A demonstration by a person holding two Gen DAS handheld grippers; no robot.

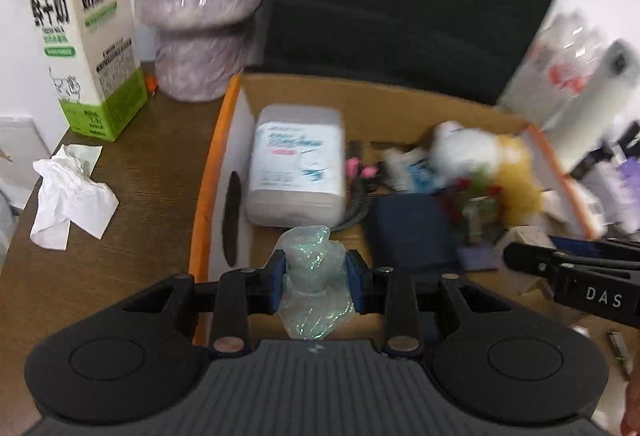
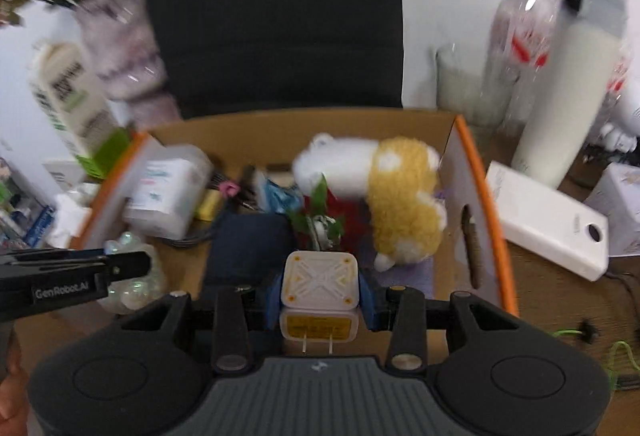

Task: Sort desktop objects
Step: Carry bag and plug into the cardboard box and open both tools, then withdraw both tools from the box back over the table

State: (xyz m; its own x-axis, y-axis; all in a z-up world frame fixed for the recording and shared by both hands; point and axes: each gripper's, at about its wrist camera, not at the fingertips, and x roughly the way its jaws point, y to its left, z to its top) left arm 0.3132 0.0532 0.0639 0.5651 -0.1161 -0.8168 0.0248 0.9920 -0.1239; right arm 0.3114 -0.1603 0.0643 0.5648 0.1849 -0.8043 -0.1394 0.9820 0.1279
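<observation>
The left tongs (image 1: 316,274) clamped a crumpled plastic bag (image 1: 314,288), the right tongs (image 2: 320,296) a charger (image 2: 319,282), over the blurred box (image 1: 224,115).

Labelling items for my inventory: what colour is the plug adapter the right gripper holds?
Cream-white charger plug, yellow label; right wrist view.

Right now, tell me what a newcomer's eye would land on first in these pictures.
First, the cardboard box with its orange rim, crammed with clutter, and the white-and-yellow plush toy lying at its far right side. Next, the loads over the box's near edge: the left gripper has its jaws shut on a crumpled iridescent wrapper, and the right gripper on a white plug adapter. A green-and-cream milk carton stands left of the box.
</observation>
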